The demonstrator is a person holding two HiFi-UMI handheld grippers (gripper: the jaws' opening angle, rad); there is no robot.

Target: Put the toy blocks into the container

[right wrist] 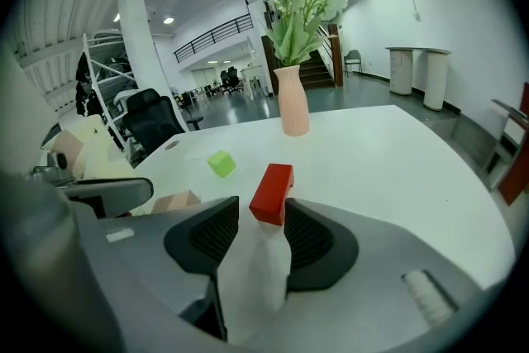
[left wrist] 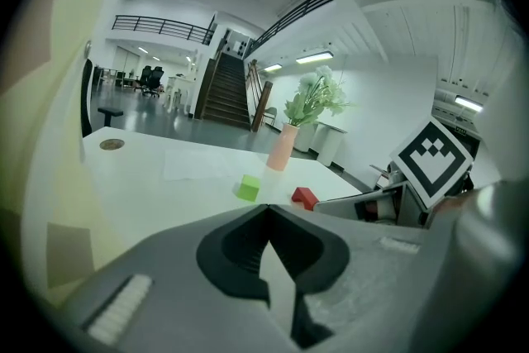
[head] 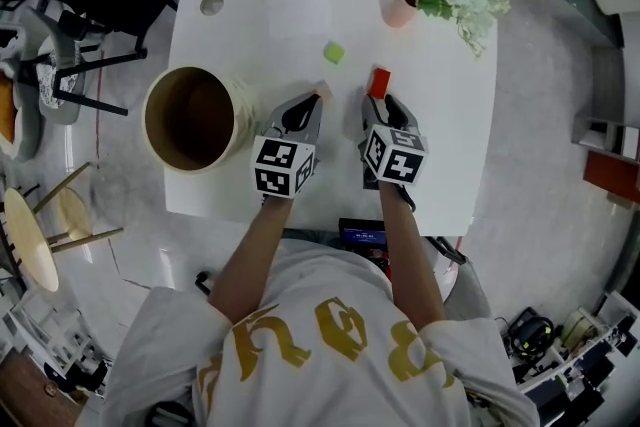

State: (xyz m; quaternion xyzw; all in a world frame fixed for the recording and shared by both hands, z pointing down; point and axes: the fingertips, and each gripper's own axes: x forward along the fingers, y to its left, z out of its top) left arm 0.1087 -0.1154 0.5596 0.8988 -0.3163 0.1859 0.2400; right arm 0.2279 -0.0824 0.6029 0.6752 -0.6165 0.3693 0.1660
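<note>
Closing too early could push the red block (right wrist: 271, 193) away, I think: the right tongs (right wrist: 263, 212) stand apart with it just at their tips, near the middle of the surface (head: 300, 15). The left tongs (left wrist: 266, 211) are together, empty. The container (head: 243, 115) sits at the left edge.

Person is wearing a white T-shirt (head: 300, 355), loose fit, sleeves (head: 170, 335) ending short above the elbow. Large gold lettering (head: 345, 330) is running across the chest.

Left hand-held gripper (head: 318, 98) is showing a grey moulded shell with black ribbed pads (left wrist: 240, 248) lining the jaws. Right hand-held gripper (head: 378, 101) is showing the same build.

Each is carrying a cube (head: 283, 166) faced with black-and-white square markers, white borders round each.
</note>
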